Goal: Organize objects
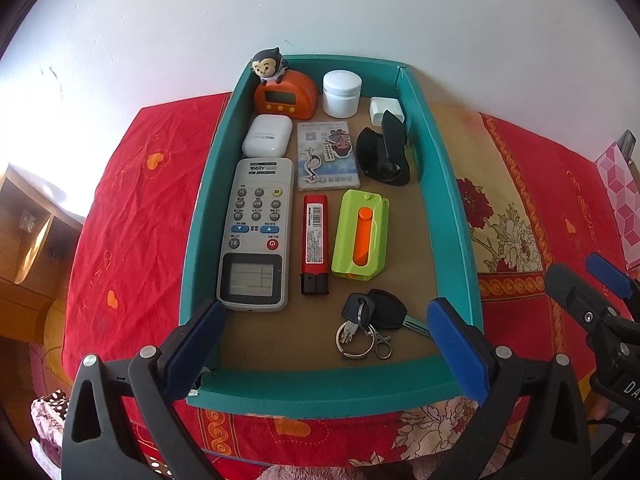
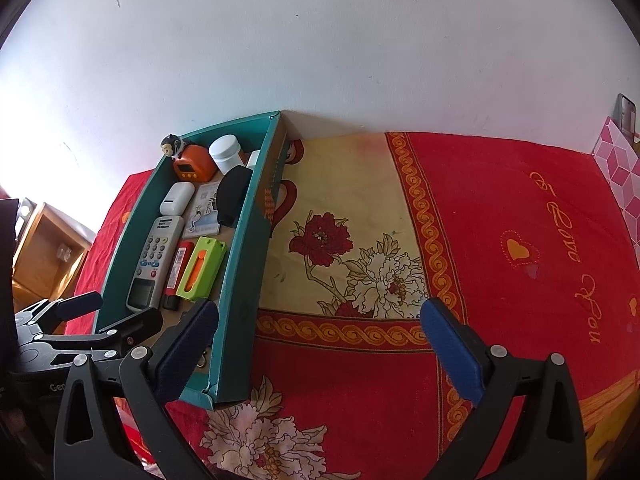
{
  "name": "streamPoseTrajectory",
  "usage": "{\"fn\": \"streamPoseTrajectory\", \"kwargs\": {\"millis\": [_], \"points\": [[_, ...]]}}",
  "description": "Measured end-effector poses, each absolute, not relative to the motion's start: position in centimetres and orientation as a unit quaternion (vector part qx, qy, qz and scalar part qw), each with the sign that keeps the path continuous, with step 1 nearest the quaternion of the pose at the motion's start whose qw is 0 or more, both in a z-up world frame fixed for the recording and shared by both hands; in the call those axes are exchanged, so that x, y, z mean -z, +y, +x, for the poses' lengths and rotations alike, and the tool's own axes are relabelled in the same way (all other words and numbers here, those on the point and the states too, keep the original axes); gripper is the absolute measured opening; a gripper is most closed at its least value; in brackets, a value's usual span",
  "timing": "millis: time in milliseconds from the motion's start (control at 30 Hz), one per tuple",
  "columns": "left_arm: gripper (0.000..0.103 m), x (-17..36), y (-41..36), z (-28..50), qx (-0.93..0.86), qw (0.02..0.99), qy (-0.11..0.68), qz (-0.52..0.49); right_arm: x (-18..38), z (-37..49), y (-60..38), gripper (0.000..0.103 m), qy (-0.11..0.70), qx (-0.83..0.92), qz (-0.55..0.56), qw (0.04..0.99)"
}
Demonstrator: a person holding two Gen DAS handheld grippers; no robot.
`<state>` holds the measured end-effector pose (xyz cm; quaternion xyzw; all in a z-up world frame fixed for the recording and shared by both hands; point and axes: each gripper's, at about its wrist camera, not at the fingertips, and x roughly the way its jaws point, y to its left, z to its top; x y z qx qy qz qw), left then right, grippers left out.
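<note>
A teal box [image 1: 448,184] sits on a counter covered by a red floral cloth [image 1: 132,216], its far end against a white wall [image 1: 320,8]. The left tool [image 1: 326,330] hovers over the box's near end, jaws spread wide and gripping nothing. Inside the box, a grey remote [image 1: 256,236] lies along the 9 o'clock wall. Just beside it is a red stick-shaped item [image 1: 315,244], then a green case with an orange slider [image 1: 362,236]. A bunch of keys [image 1: 372,322] lies at 6 o'clock, between the tool's blue pads. Farther back come a white earbud case [image 1: 267,135], a printed card [image 1: 328,154] and a black pouch [image 1: 384,152]. At 12 o'clock stand an orange clock with a monkey figure [image 1: 286,94], a white jar [image 1: 341,93] and a white charger [image 1: 386,110].

The right tool [image 2: 320,336] is outside the box, at its 3 o'clock side, over the cloth, jaws wide apart and empty.
</note>
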<state>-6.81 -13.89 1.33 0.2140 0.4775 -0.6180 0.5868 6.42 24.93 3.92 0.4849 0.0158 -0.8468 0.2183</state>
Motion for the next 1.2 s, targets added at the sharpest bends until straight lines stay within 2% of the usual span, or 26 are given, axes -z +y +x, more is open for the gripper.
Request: {"fn": "streamPoseTrajectory", "kwargs": {"millis": [1200], "points": [[0.102, -1.81, -13.21, -7.63, 0.623, 0.584, 0.472, 0.220, -3.75, 6.16, 25.79, 0.103, 0.017, 0.848, 0.481, 0.224]]}}
